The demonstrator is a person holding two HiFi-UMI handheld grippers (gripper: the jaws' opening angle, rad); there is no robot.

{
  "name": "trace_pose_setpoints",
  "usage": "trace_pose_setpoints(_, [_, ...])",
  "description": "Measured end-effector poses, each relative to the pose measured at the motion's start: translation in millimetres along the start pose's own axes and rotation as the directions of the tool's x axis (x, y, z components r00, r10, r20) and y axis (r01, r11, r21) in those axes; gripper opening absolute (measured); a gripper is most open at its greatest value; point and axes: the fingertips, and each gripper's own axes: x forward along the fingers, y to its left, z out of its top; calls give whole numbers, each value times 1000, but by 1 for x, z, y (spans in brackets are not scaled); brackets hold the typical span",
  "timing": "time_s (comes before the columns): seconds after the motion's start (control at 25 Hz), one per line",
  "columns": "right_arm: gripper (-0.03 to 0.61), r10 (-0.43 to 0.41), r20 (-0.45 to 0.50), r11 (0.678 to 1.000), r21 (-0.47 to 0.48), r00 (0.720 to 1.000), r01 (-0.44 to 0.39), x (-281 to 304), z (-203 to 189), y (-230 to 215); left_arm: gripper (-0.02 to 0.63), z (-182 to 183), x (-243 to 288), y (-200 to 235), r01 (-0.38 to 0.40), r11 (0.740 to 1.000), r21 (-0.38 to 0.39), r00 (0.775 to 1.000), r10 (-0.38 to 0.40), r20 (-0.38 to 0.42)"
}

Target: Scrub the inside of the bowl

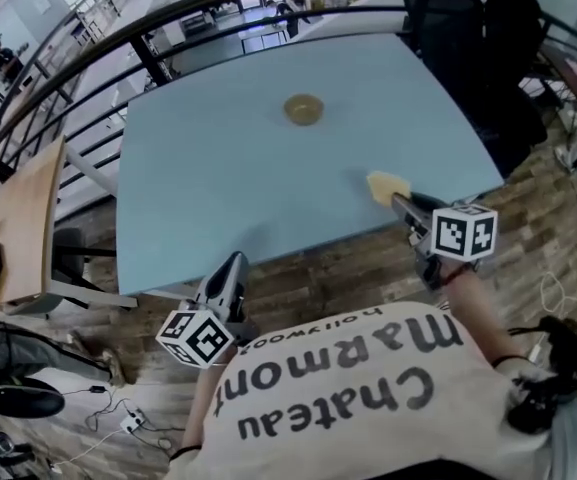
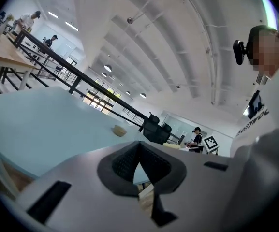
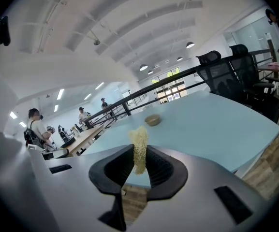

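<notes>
We held two grippers: our left gripper (image 2: pixel 139 148) was fully closed with nothing between its jaws, and our right gripper (image 3: pixel 139 153) was clamped on one thin yellowish fibrous scrub pad (image 3: pixel 139 137). One small round tan bowl (image 1: pixel 303 109) sat well ahead of both grippers, alone on the one pale blue table (image 1: pixel 198 188).

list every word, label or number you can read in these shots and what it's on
"Chateau Marmont": large dark print on the person's shirt, upside down in the head view.
"Hollywood": small print beside it on the same shirt, also upside down.
Shirt print in the left gripper view: too small to read.
Marker cubes, left and right: black square patterns only, no words or numbers.
</notes>
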Motion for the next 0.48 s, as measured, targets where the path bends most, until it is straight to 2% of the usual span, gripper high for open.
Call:
trace_pose_setpoints(0.24, [81,36,-32,999,13,999,-36,16,-9,-4,3,-6,11,-4,-7,1000,-17,1000,7,-23])
trace_pose_setpoints(0.48, [81,35,-70,998,49,997,-31,28,-24,-12,3,-12,23,6,-23,999,-31,998,21,-64])
